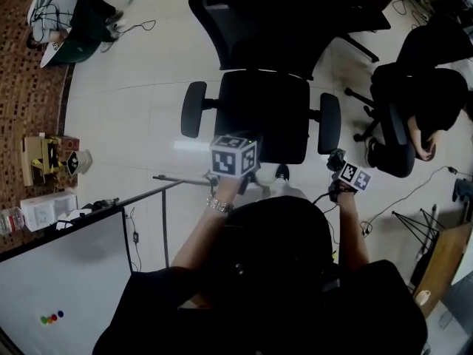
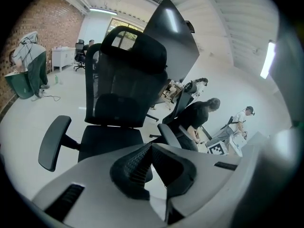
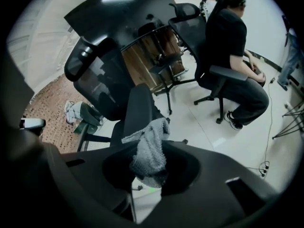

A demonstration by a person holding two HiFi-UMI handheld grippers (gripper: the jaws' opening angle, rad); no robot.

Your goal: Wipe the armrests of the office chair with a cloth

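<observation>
The black office chair [image 1: 262, 113] stands right in front of me, its left armrest [image 1: 194, 109] and right armrest [image 1: 329, 123] both bare. My right gripper [image 1: 338, 163] sits just short of the near end of the right armrest and is shut on a crumpled grey cloth [image 3: 151, 151]. In the right gripper view that armrest [image 3: 137, 110] rises close behind the cloth. My left gripper [image 1: 235, 155] hovers by the seat's front edge. In the left gripper view its jaws [image 2: 151, 151] are shut with nothing in them, and the chair [image 2: 121, 94] faces them.
A person [image 1: 421, 109] sits in another chair at the right, near cables on the floor. A white table [image 1: 66, 279] stands at lower left, a cardboard box [image 1: 44, 157] and a green bag [image 1: 74, 24] further left. A second chair's back [image 1: 251, 21] stands behind.
</observation>
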